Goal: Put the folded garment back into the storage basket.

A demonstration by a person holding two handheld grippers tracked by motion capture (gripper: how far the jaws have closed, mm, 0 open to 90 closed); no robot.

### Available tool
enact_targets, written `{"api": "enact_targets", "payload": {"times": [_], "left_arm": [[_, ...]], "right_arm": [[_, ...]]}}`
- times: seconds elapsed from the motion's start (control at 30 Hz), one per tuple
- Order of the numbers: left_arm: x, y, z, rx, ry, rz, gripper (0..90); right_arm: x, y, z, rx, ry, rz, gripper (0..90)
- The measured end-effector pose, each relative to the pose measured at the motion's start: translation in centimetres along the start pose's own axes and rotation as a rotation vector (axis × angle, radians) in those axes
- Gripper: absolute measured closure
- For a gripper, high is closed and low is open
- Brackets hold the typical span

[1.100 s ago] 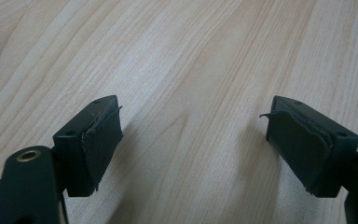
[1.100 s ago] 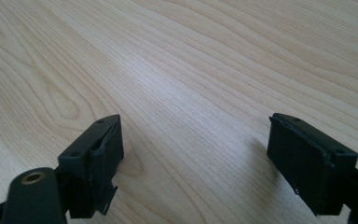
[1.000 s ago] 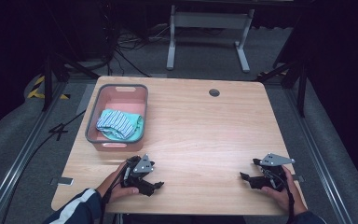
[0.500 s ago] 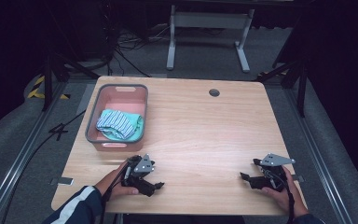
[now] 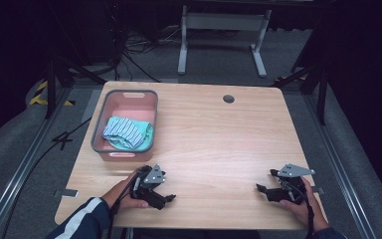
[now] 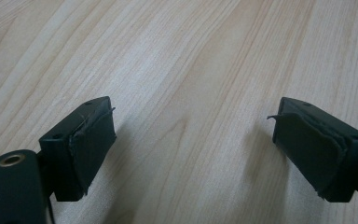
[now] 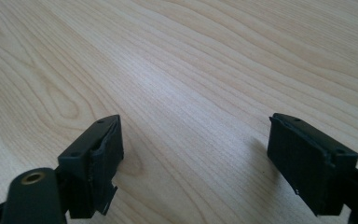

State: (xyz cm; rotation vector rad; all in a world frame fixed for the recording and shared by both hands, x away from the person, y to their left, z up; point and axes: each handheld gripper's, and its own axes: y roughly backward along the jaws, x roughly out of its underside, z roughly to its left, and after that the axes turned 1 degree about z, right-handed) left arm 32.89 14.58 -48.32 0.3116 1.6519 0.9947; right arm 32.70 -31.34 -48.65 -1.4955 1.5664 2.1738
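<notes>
Nothing moved | left claw (image 5: 169, 198) spread, on table (image 5: 219, 144) | right claw (image 5: 260, 188) spread

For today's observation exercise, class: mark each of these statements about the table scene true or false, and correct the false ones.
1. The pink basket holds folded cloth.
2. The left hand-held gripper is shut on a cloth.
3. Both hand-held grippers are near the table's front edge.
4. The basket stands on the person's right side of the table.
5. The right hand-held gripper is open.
1. True: the pink basket holds folded striped cloth.
2. False: the left hand-held gripper is open, with bare table between its jaws.
3. True: the right hand-held gripper is there too.
4. False: it stands on the left side.
5. True: its jaws stand wide apart.
</notes>
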Motion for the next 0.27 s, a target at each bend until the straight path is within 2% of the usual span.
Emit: {"api": "enact_targets", "payload": {"times": [0.27], "left_arm": [[-0.06,0.01,0.01,-0.003,-0.005,0.012,12.1]], "right_arm": [[0.00,-0.01,-0.06,-0.004,0.004,0.000,18.8]]}}
